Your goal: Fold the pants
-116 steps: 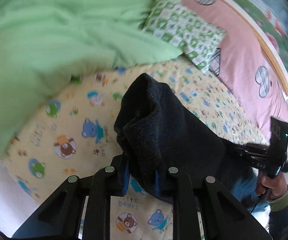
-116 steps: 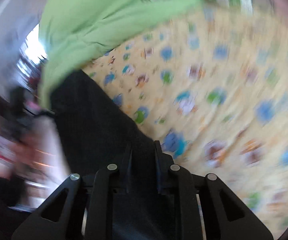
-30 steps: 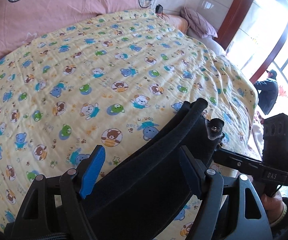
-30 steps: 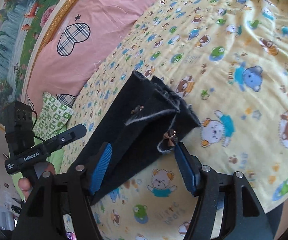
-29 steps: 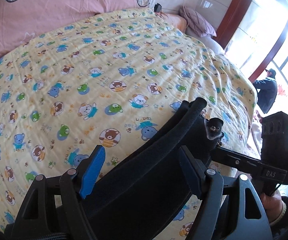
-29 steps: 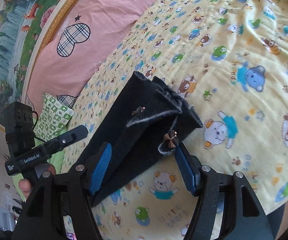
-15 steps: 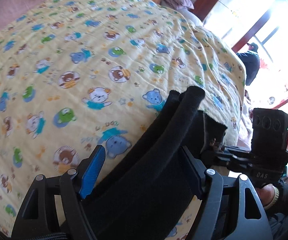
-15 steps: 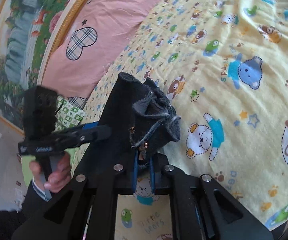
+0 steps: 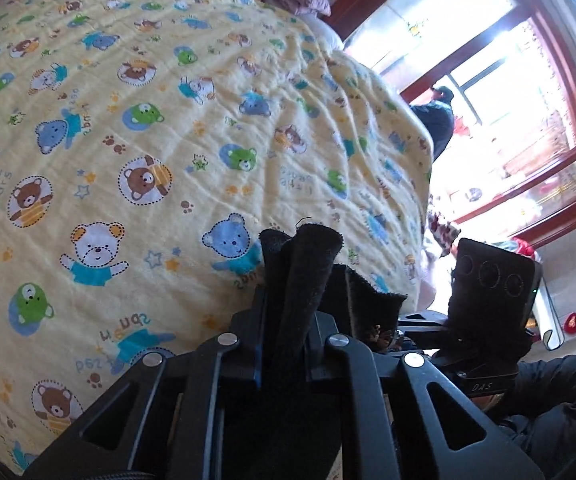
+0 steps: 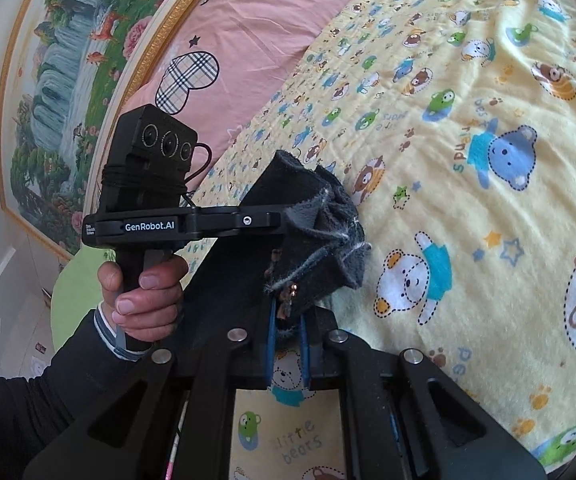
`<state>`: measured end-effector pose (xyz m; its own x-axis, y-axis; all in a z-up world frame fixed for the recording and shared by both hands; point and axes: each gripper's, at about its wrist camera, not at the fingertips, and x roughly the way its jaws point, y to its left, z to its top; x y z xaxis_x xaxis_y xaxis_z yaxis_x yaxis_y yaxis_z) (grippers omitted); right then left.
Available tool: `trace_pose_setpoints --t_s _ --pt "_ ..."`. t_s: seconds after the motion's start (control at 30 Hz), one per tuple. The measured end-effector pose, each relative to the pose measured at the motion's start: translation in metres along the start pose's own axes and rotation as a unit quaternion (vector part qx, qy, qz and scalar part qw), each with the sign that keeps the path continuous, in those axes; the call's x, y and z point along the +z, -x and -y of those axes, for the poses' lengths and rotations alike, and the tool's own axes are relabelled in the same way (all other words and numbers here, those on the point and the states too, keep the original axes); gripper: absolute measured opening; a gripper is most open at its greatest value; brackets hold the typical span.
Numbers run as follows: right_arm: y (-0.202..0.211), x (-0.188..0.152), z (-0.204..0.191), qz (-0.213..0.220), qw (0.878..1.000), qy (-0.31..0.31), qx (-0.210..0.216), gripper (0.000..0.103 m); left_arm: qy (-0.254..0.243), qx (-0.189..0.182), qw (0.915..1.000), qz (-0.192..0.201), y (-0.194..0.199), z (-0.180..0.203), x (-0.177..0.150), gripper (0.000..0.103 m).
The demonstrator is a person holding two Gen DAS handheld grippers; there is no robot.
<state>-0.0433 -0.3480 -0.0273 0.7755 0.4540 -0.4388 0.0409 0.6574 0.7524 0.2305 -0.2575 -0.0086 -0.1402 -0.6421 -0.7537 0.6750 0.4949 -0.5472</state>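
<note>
Lying above the yellow bear-print bedspread, one pair of black pants is held bunched between two grippers. The left gripper is closing, its jaws already pinching a rolled edge of the pants. The right gripper is clamped on the frayed hem near a small bow. One second earlier both sets of jaws stood wide around the cloth. One hand is seen beside the pants.
</note>
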Motion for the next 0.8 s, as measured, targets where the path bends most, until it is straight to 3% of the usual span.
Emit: trace_pose_setpoints --t_s 0.17,0.4,0.6,0.8 --pt "0.003 0.005 -0.017 0.012 0.999 0.026 0.019 0.01 -0.003 -0.018 0.9985 0.051 0.039 0.011 -0.008 0.011" --pt "0.006 0.015 -0.065 0.017 0.993 0.087 0.079 0.01 -0.012 0.002 0.9921 0.125 0.101 0.031 -0.035 0.011" --pt "-0.01 0.008 -0.106 -0.006 0.983 0.13 0.13 0.011 -0.002 0.014 0.9853 0.17 0.144 0.031 -0.072 0.011" --pt "-0.04 -0.005 -0.143 -0.042 0.972 0.17 0.154 0.011 0.034 0.018 0.9764 0.212 0.173 0.007 -0.12 0.011"
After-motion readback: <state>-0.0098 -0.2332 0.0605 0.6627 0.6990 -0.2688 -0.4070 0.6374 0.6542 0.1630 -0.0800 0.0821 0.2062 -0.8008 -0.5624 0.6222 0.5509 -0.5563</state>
